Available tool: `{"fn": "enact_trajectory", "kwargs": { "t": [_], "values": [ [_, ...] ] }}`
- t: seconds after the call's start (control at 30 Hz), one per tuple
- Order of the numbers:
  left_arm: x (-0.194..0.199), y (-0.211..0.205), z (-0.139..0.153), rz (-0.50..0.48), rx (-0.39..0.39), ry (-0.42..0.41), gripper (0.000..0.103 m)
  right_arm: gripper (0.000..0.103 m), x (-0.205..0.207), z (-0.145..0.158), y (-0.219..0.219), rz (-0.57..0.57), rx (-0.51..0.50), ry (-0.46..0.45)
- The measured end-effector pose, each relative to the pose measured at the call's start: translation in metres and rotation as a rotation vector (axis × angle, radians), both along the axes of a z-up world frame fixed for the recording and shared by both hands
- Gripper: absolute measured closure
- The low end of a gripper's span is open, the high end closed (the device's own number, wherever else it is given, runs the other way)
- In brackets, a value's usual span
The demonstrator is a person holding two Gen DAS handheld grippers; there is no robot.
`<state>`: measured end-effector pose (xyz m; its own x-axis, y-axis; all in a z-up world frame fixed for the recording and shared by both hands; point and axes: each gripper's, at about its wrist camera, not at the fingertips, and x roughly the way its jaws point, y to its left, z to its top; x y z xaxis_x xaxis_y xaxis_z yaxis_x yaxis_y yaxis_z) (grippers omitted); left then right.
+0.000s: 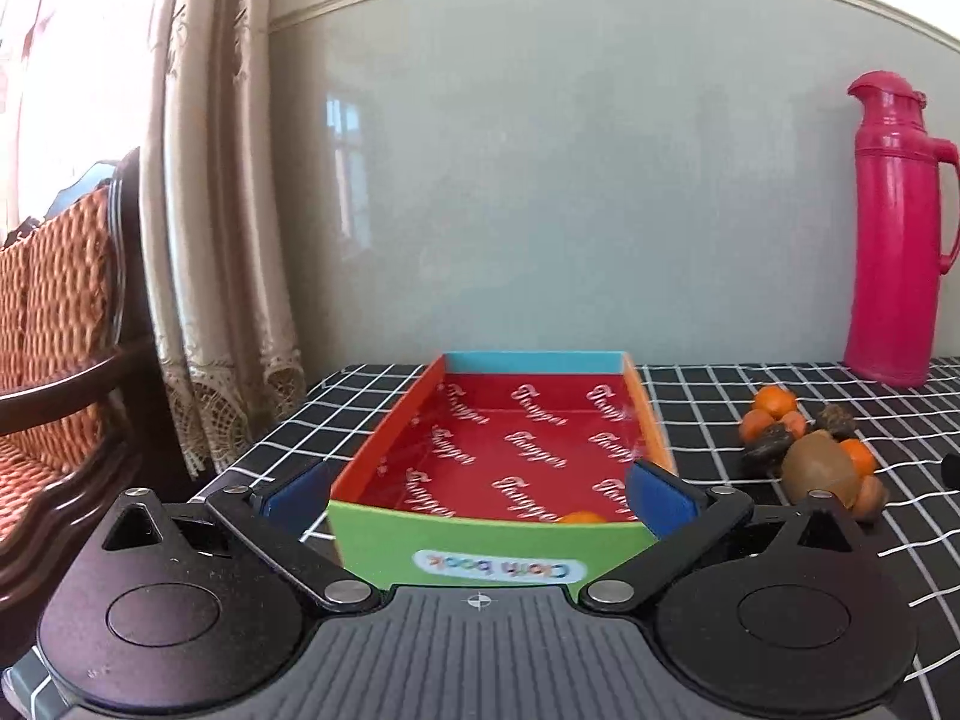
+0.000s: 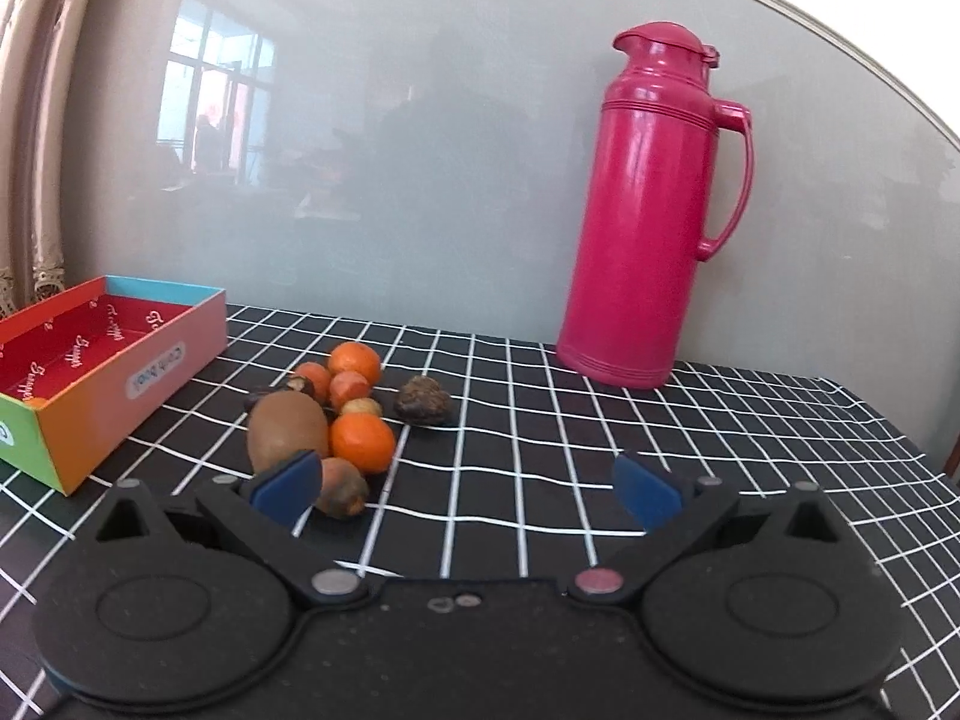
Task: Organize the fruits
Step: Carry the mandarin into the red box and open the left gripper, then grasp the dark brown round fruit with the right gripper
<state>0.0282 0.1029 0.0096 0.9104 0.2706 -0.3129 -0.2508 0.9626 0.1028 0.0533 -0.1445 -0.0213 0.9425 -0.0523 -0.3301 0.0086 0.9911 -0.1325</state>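
Blue jaws apart; glossy cardboard box; fuzzy kiwi.

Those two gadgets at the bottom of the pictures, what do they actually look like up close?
Each is a black plastic tool. The left gripper has two round discs, jointed black link bars with silver pivot screws, blue pads on the jaws, and a ribbed grey centre plate with a small crosshair mark. The right gripper matches it, but its centre is plain black, and one pivot screw looks reddish. No cables or sleeves show.
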Motion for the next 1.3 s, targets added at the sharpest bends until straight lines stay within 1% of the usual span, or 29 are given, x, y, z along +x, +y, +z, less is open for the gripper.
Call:
{"fn": "enact_trajectory", "kwargs": {
  "t": [0.13,0.27,0.37,0.47,0.6,0.7,0.77,0.9,0.93,0.97,1.07,1.17,1.3],
  "values": [
    [0.000,0.011,-0.003,0.016,0.000,0.012,0.000,0.000,0.003,0.002,0.006,0.001,0.002,-0.014],
    [0.002,0.020,-0.003,0.036,0.006,0.013,0.000,0.000,0.009,0.005,0.005,0.006,0.041,-0.025],
    [0.003,0.028,-0.002,0.062,-0.001,0.007,0.000,0.001,0.020,0.007,0.005,0.005,0.051,-0.029],
    [0.008,0.037,-0.005,0.093,-0.001,0.018,0.000,0.002,0.034,0.010,0.004,0.000,0.055,-0.038],
    [0.012,0.046,-0.006,0.110,-0.001,0.028,0.000,0.004,0.058,0.012,-0.003,-0.020,0.084,-0.045],
    [0.015,0.055,-0.005,0.139,-0.007,0.018,0.000,0.016,0.076,0.009,-0.010,-0.032,0.094,-0.017],
    [0.017,0.063,-0.006,0.158,-0.015,0.019,0.000,0.028,0.087,0.007,-0.014,-0.032,0.102,0.009],
    [0.019,0.069,-0.007,0.177,-0.008,0.027,0.000,0.029,0.112,0.002,-0.018,-0.022,0.131,0.044],
    [0.020,0.069,-0.007,0.178,-0.004,0.030,0.000,0.031,0.118,0.000,-0.018,-0.017,0.140,0.056],
    [0.020,0.070,-0.007,0.178,-0.001,0.032,0.000,0.036,0.125,-0.001,-0.017,-0.013,0.146,0.070],
    [0.021,0.070,-0.007,0.177,0.013,0.037,0.000,0.047,0.145,-0.008,-0.015,-0.016,0.157,0.119],
    [0.022,0.070,-0.007,0.176,0.019,0.035,0.000,0.050,0.159,-0.014,-0.014,-0.016,0.181,0.164],
    [0.023,0.073,-0.007,0.176,0.024,0.038,0.000,0.055,0.170,-0.021,-0.009,-0.016,0.179,0.210]
  ]
}}
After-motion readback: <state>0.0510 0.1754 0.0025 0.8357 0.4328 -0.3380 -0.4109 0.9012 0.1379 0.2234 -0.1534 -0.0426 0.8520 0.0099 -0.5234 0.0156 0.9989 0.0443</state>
